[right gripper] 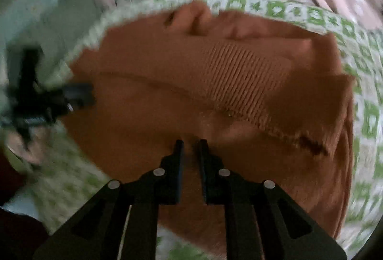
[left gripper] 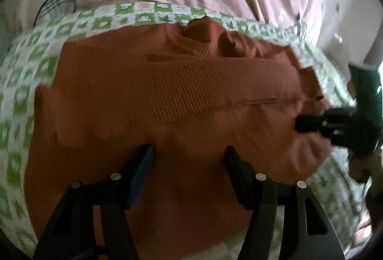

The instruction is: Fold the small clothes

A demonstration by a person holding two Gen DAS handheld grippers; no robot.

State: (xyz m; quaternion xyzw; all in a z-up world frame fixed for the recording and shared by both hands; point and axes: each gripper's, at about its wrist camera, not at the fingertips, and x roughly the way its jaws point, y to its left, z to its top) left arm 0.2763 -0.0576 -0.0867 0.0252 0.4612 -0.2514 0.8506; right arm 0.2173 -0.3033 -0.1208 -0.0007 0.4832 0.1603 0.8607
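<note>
Pink bedding lies behind the green checked cloth point(left gripper: 21, 97) where your rust sweater point(left gripper: 115, 92) sits part-folded: left gripper point(left gripper: 189, 152) spread wide over it, right gripper point(right gripper: 191, 144) narrowed, seemingly pinching knit; next, carry that edge across; no readable labels.

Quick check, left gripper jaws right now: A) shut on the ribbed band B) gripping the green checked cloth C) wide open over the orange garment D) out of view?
C: the left gripper has its jaws spread wide, with bare fabric of the orange knit garment showing between them.
</note>
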